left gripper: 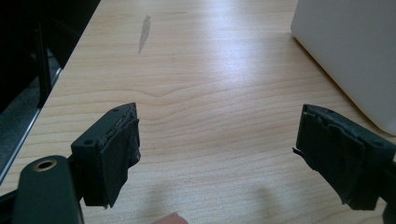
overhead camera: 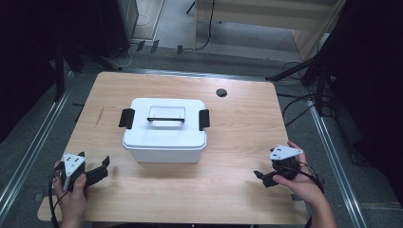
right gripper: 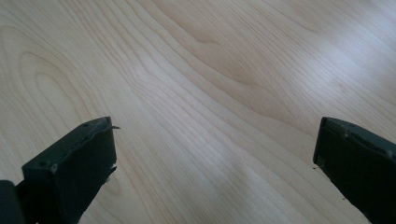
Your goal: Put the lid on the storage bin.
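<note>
Both the left gripper [overhead camera: 97, 172] and right gripper [overhead camera: 264, 177] rest wide open, empty, at the tabletop's [overhead camera: 237, 137] near corners; the latched white storage box [overhead camera: 164, 129] mid-table likely needs its black side clips [overhead camera: 126, 118] released next.

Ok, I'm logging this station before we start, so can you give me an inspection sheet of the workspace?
Surface: wooden table, a grey streak near its left edge, a dark round hole at the back.
Job's things: white box, lid on, both black latches down, handle flat.
Clutter: nothing seen.
Grippers: left gripper and right gripper low over the table, jaws open, empty.
Cables: one trails from each gripper; more on the floor behind.
Surroundings: grey floor, black stands, wooden furniture behind.
</note>
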`<state>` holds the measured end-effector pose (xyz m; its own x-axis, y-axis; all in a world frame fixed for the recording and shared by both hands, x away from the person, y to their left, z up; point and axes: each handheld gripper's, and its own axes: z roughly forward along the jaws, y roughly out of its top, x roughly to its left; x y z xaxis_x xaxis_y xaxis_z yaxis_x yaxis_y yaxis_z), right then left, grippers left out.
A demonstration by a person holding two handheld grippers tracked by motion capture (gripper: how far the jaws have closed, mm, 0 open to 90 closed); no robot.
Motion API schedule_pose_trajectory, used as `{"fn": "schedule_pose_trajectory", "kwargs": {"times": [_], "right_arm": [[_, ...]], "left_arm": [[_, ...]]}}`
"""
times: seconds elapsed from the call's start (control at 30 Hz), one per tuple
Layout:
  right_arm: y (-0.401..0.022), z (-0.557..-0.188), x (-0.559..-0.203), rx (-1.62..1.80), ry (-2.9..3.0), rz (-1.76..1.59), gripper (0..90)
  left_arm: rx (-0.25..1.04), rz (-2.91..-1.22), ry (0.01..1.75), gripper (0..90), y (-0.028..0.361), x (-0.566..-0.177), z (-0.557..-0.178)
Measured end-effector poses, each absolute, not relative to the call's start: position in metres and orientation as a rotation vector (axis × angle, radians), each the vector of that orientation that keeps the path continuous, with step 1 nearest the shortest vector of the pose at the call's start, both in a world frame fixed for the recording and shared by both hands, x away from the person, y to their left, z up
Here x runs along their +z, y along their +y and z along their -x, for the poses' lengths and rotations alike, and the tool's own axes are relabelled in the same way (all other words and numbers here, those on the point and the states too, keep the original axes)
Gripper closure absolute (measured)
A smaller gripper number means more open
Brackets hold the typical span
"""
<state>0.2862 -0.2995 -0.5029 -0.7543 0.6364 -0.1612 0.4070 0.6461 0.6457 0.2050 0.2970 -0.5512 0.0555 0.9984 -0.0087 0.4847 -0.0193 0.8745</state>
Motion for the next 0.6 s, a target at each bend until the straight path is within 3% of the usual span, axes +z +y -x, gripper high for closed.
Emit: {"fn": "schedule_pose_trajectory", "kwargs": {"times": [0.6], "right_arm": [[-0.330,-0.257,-0.538,0.979,2.348,-0.975,0.0]], "left_arm": [[0.905,-1.601,1.500,14.3,0.296,-0.551,-0.202]]}}
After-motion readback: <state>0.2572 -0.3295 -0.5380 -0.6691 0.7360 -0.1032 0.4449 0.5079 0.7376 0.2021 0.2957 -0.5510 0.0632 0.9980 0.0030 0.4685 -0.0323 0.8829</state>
